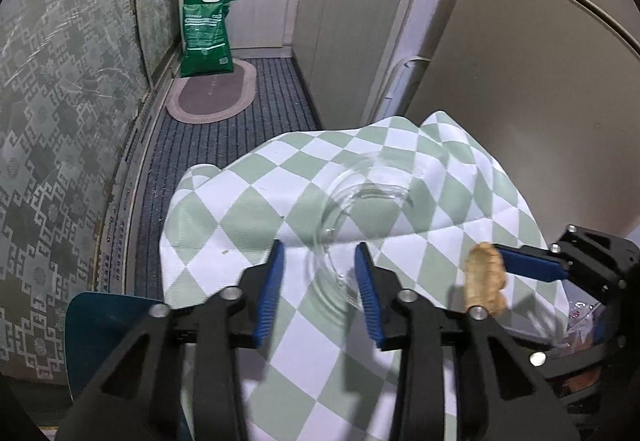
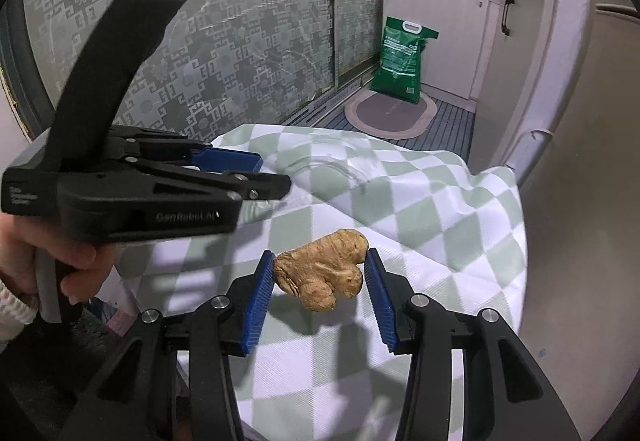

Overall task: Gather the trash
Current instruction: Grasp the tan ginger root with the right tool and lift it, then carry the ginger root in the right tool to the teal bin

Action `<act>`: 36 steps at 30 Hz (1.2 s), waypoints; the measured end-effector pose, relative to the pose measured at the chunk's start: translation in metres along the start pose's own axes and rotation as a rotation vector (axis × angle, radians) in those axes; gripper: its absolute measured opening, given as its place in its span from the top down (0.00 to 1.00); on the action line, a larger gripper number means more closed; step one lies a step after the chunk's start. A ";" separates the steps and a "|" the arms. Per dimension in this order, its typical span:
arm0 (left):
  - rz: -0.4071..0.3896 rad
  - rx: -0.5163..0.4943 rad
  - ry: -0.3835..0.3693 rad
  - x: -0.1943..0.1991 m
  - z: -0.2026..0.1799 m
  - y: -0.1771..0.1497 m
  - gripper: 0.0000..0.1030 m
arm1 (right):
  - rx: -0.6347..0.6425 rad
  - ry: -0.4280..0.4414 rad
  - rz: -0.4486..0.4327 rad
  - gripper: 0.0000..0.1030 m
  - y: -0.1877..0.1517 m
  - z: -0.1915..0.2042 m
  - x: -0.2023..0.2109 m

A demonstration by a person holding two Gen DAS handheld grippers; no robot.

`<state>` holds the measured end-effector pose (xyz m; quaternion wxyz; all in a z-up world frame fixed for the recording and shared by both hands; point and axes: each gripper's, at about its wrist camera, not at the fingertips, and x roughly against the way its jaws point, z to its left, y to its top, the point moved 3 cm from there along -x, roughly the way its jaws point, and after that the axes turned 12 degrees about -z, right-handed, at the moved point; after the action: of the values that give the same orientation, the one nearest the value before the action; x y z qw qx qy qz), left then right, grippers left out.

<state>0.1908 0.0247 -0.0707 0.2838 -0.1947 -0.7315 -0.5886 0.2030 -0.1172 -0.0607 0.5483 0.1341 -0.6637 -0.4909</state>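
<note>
My right gripper (image 2: 320,275) is shut on a knobbly tan piece of ginger (image 2: 326,273) and holds it above the green-and-white checked tablecloth (image 2: 440,241). The ginger (image 1: 484,279) and the right gripper (image 1: 516,265) also show at the right of the left wrist view. My left gripper (image 1: 320,269) is open and empty, hovering over a clear glass bowl (image 1: 368,201) that stands on the cloth. The left gripper (image 2: 256,173) shows in the right wrist view, held by a hand at the left, next to the bowl (image 2: 332,165).
A green sack (image 1: 206,35) stands on an oval mat (image 1: 214,93) by white cabinets (image 1: 340,21). A patterned glass sliding door (image 1: 60,121) lines the left. A grey appliance (image 1: 540,81) stands right of the table. A teal chair edge (image 1: 104,325) is at lower left.
</note>
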 end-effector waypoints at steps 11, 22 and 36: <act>-0.023 -0.021 -0.011 0.011 -0.005 -0.001 0.96 | -0.010 -0.008 -0.012 0.55 0.003 -0.006 0.011; -0.065 -0.025 0.003 0.037 0.014 -0.003 0.97 | 0.006 0.001 -0.023 0.55 0.019 0.010 0.006; -0.111 0.032 0.078 0.085 0.086 -0.008 0.97 | 0.047 0.062 -0.051 0.55 0.059 0.060 -0.014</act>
<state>0.1053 0.1027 -0.0344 0.2820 -0.1259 -0.7390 -0.5987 0.1781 -0.0484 -0.0172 0.5525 0.1788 -0.6542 -0.4845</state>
